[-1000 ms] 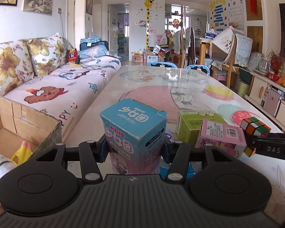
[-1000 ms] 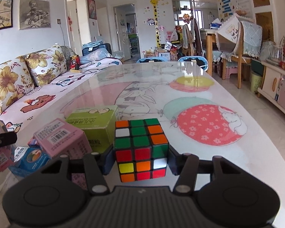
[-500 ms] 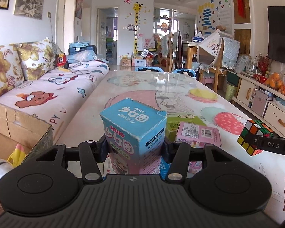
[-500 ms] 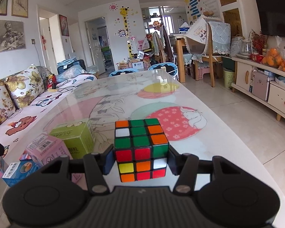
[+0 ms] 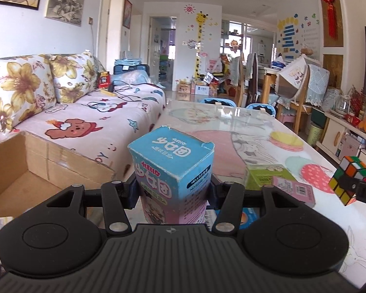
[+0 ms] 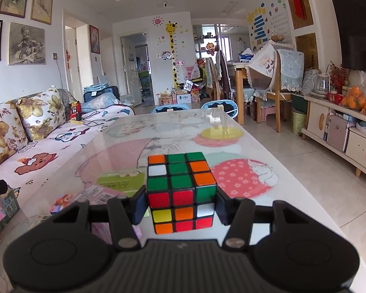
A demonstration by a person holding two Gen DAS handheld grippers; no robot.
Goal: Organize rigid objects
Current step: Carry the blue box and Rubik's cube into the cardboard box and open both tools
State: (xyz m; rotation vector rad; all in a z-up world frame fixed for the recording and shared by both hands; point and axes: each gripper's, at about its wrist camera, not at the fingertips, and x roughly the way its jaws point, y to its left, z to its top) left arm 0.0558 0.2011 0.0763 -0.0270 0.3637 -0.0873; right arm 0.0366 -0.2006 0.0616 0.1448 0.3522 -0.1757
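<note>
Left tongs (image 5: 173, 191): clamped on blue carton (image 5: 173, 168), held upright above the worktop (image 5: 256, 127) edge.
Right tongs (image 6: 180, 204): clamped on puzzle cube (image 6: 181, 190), clear of the worktop.
Worktop: green box (image 6: 120, 182) and pink box (image 5: 292, 190) lying side by side.
Cardboard box (image 5: 36, 166): open, beside the sofa (image 5: 85, 117).

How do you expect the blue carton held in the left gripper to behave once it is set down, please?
The blue carton is tall and narrow, so it may tip if set down crooked. Its frayed top corners suggest thin card, probably light and easy to dent under a hard squeeze. The left gripper holds it low on flat sides, so slipping seems unlikely.
</note>
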